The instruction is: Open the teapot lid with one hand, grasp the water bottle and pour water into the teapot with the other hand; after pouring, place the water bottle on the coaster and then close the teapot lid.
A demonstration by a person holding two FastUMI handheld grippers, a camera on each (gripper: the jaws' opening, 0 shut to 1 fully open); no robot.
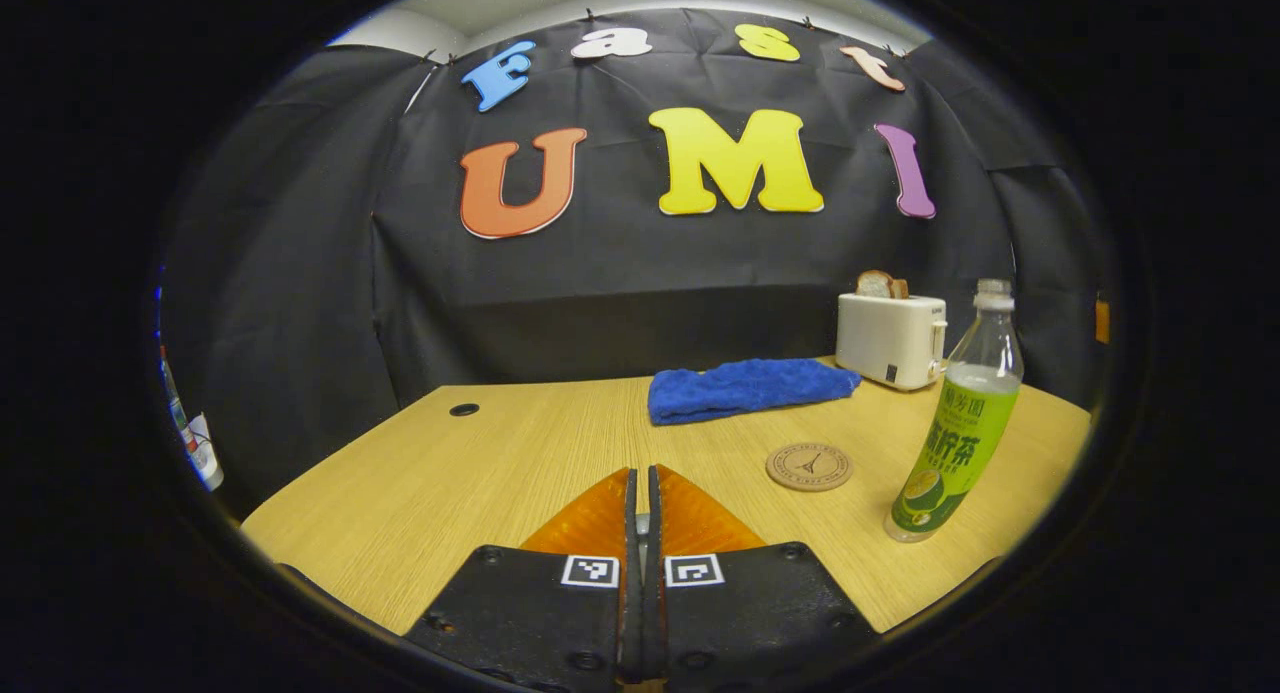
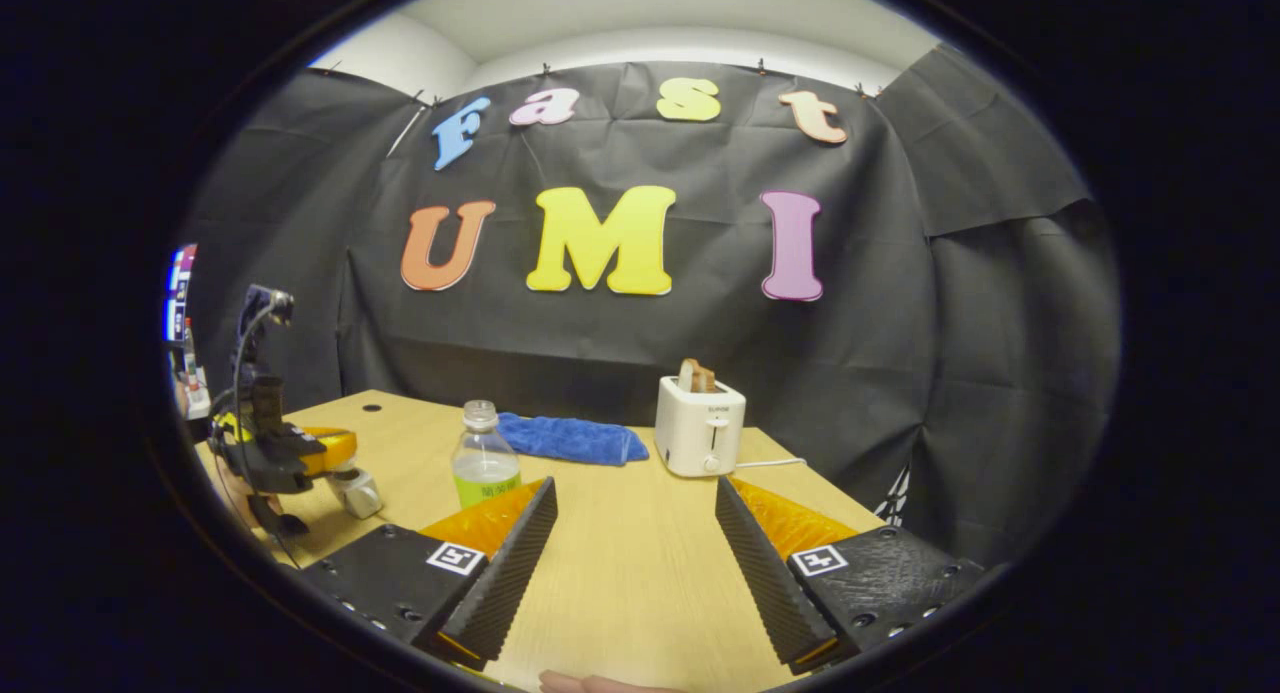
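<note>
1. In the left gripper view the left gripper sits low over the table, its two fingers pressed together with nothing between them.
2. In the right gripper view the right gripper has its fingers spread wide apart, with bare wood between them and nothing held.
3. In the right gripper view the left gripper also shows farther off at the left edge of the table, with a small camera on a stalk above it; from here I cannot tell how its fingers stand.
4. In the left gripper view the bottle stands upright on the table at the right, cap on, with green drink filling it to about the shoulder.
5. The coaster lies flat just to the left of the bottle, apart from it, with nothing on it.
6. In the right gripper view the bottle stands just beyond the tip of the gripper's left finger, which hides its lower part.
7. Behind the coaster a cloth lies bunched along the back of the table, and it shows behind the bottle in the right gripper view.
8. A toaster stands at the back right with bread poking out of the top; in the right gripper view the toaster stands just right of the cloth.
9. A fingertip shows at the bottom edge of the right gripper view.
</note>
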